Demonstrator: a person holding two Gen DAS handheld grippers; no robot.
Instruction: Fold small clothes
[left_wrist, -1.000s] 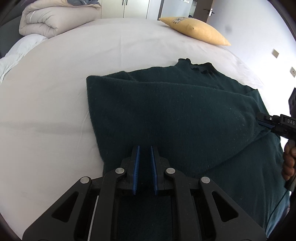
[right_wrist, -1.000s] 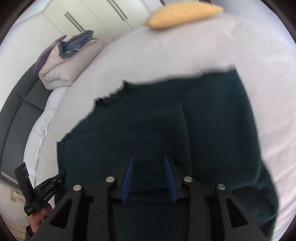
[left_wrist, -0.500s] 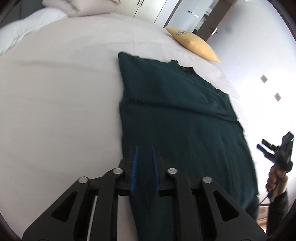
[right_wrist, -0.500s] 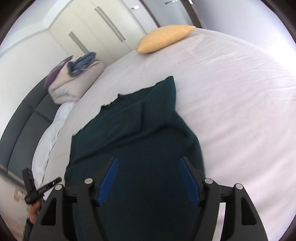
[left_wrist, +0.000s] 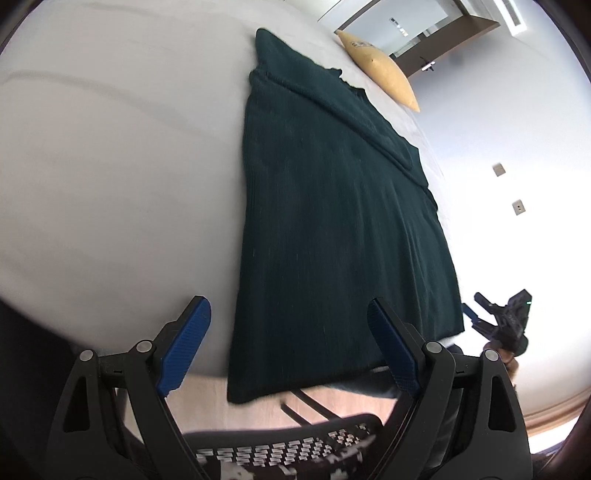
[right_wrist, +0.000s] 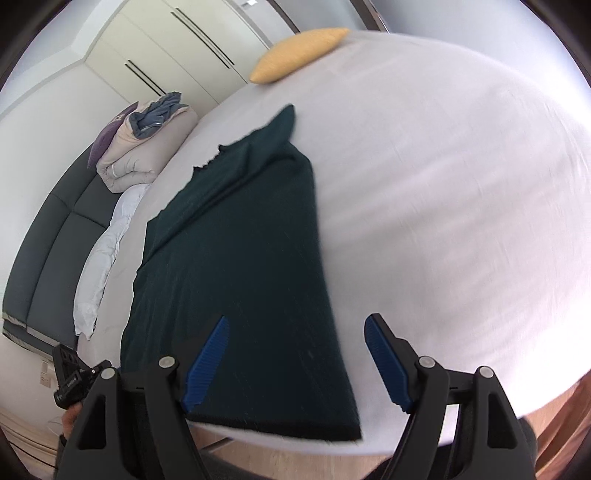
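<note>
A dark green knitted sweater (left_wrist: 332, 229) lies on the white bed (left_wrist: 110, 184), folded lengthwise into a long strip, neck at the far end. Its near hem reaches the bed's edge and one corner hangs over it. My left gripper (left_wrist: 290, 347) hovers over that hem, jaws opening wide, pads touching nothing. My right gripper (right_wrist: 295, 362) hangs above the hem's other corner on the sweater (right_wrist: 236, 258); its jaws are opening too and hold nothing. Each view also catches the other gripper: the right gripper (left_wrist: 495, 317) and the left gripper (right_wrist: 74, 376), each in a hand.
A yellow pillow (right_wrist: 299, 55) lies at the bed's far end. A folded duvet with clothes on top (right_wrist: 147, 147) sits by the dark headboard (right_wrist: 48, 240). Wooden floor (left_wrist: 207, 398) shows below the bed's near edge. A black patterned mesh (left_wrist: 295, 454) is under the left gripper.
Both grippers let go of the sweater, opened wide and drew back to the bed's near edge. The sweater, earlier bunched under them, now lies flat in a long strip.
</note>
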